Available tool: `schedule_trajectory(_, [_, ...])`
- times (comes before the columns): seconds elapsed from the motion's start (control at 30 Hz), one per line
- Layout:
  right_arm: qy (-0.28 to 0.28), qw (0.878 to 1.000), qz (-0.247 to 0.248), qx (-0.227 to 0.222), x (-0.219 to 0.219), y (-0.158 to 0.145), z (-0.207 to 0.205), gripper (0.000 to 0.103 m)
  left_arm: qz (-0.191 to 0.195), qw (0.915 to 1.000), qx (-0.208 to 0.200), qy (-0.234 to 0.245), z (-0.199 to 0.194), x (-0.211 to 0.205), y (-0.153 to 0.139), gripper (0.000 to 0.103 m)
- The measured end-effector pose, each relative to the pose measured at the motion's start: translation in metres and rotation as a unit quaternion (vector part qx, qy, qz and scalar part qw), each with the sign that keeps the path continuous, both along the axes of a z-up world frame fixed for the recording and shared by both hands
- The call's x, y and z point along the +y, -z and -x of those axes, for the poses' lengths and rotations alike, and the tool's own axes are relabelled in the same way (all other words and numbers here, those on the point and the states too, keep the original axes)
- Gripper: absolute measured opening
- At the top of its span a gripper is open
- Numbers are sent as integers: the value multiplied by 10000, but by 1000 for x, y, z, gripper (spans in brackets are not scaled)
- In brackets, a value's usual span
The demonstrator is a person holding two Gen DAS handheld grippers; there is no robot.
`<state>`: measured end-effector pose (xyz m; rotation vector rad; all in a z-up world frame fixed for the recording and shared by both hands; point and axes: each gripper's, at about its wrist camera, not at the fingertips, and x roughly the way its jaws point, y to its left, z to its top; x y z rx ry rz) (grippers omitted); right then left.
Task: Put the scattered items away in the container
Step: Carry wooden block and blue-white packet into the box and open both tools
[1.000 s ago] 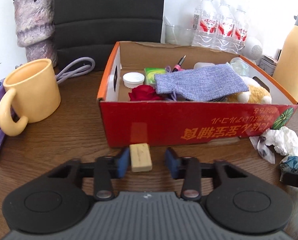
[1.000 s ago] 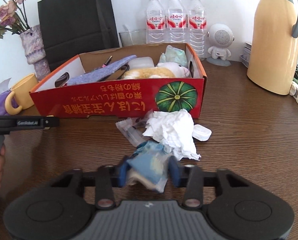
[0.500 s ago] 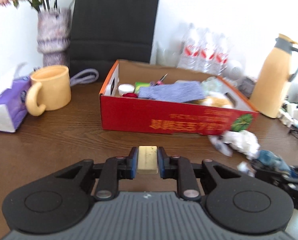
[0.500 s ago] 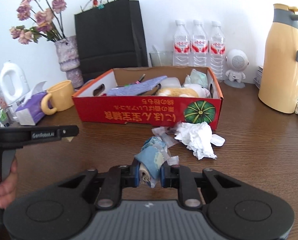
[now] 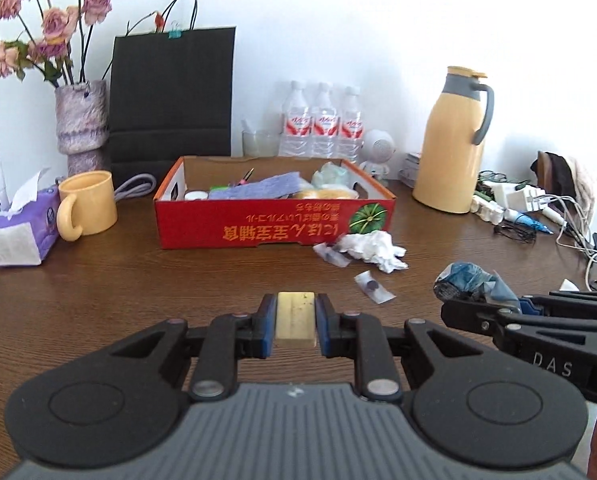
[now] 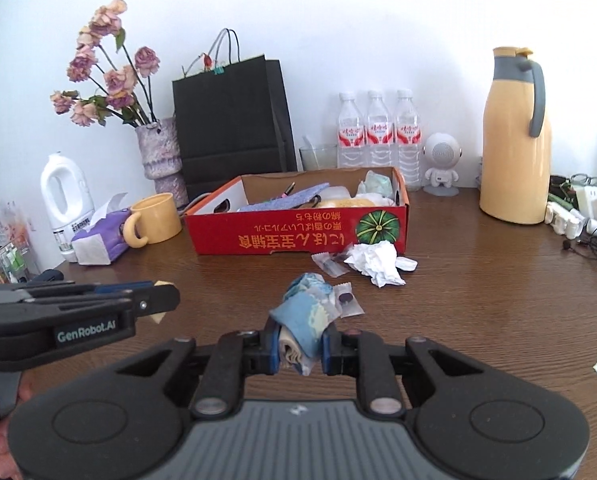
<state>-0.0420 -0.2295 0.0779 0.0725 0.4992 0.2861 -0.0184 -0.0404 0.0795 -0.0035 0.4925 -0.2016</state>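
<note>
Ahead of both grippers: red cardboard box (image 5: 274,224) lying broadside. Left gripper (image 5: 296,320) clamping pale wooden block (image 5: 295,316); right gripper (image 6: 298,344) pinching crumpled blue-white wrapper (image 6: 306,312).

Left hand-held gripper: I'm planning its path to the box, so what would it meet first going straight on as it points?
Likely the bare table, then the red cardboard box; depth is unclear.

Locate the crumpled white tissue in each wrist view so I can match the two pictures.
Left wrist view: crumpled white tissue lies right of centre, on the table before the box's right end.
Right wrist view: it lies right of centre, just below the pumpkin picture.
Shared landmark: red cardboard box.
</note>
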Motion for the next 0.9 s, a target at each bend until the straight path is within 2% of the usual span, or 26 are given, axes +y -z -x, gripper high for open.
schedule_trajectory(0.27, [4, 9999, -133, 53, -7, 4, 11, 17, -33, 9999, -107, -53, 15, -4, -7, 21])
schedule_trajectory(0.57, [-74, 9999, -52, 137, -8, 8, -8, 17, -19, 9998, -23, -196, -12, 4, -2, 21])
schedule_trajectory(0.77, [-53, 9999, -38, 124, -14, -4, -54, 17, 20, 9994, -73, -336, -48, 14, -5, 21])
schedule_trajectory(0.9, [-278, 9995, 134, -74, -7, -29, -106, 17, -38, 9986, -415, -322, -94, 21, -30, 21])
